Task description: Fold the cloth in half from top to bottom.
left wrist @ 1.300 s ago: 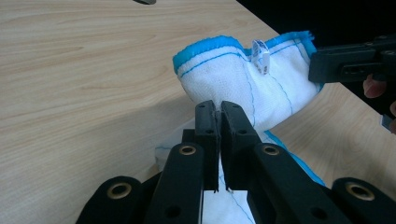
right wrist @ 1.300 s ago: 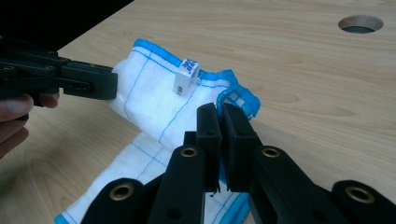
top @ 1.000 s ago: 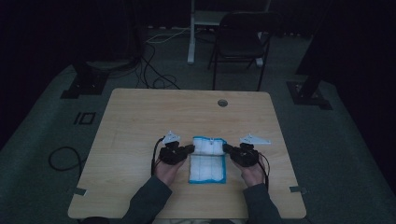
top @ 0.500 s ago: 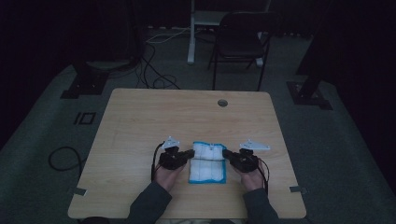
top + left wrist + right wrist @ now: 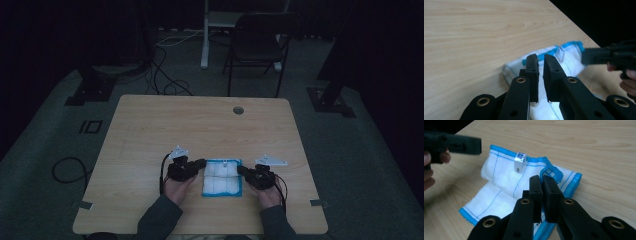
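one white cloth (image 5: 222, 178) with blue edging lies folded on the near middle of one wooden table (image 5: 200, 125), between two hand-held grippers. the left gripper (image 5: 198, 165) sits just left of the cloth; its jaws have just been opening and now stand a narrow slit apart above the cloth's edge, and whether any fabric is still caught between them cannot be told. the right gripper (image 5: 243, 171) sits at the cloth's right edge, its jaws drawn almost together; the right gripper view shows the blue hem by their tips, but a grip cannot be told. one small white tag (image 5: 520, 162) stands up from the cloth's far hem, its print too small to read. one folding chair (image 5: 256, 47) stands beyond the table, and one round hole (image 5: 238, 110) marks its far side.
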`<state>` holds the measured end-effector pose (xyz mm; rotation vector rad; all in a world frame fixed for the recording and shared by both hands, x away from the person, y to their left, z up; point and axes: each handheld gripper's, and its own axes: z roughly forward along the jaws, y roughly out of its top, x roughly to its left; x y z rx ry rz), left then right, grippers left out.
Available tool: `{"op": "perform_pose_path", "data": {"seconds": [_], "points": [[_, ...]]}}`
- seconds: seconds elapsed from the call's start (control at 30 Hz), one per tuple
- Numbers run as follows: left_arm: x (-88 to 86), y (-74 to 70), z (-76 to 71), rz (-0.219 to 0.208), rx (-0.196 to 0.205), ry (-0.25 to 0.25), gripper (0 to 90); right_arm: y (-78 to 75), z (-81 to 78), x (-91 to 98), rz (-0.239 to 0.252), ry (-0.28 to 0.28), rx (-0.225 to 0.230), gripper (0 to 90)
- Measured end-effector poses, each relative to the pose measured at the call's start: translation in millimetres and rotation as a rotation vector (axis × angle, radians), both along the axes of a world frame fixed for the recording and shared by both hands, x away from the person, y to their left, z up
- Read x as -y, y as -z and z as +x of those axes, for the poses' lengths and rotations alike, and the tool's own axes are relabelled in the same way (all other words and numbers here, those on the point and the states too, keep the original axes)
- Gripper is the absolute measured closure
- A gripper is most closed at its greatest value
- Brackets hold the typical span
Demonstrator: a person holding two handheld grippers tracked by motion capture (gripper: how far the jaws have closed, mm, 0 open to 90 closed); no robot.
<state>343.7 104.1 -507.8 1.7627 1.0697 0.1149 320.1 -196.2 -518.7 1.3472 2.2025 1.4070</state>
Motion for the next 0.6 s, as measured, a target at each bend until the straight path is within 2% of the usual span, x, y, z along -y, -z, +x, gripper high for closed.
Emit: {"op": "perform_pose_path", "data": {"seconds": [0.2, 0.3, 0.47, 0.6], "points": [[1.9, -3.8, 15.8, 0.007, 0.009, -0.018, 82.3, 2.9, -1.5, -0.7, -0.001, -0.007, -0.006, 87.2], [6.2, -4.3, 27.4, 0.032, 0.005, -0.014, 81.9, 2.8, -2.6, -0.8, 0.001, -0.01, -0.001, 87.2], [13.8, 0.1, 43.7, 0.075, -0.007, 0.014, 81.6, 4.0, -4.9, -0.6, -0.005, -0.015, 0.007, 86.8], [19.3, 6.5, 49.3, 0.102, -0.025, 0.038, 81.6, 4.2, -6.7, -0.7, -0.006, -0.023, 0.01, 86.6]]}}
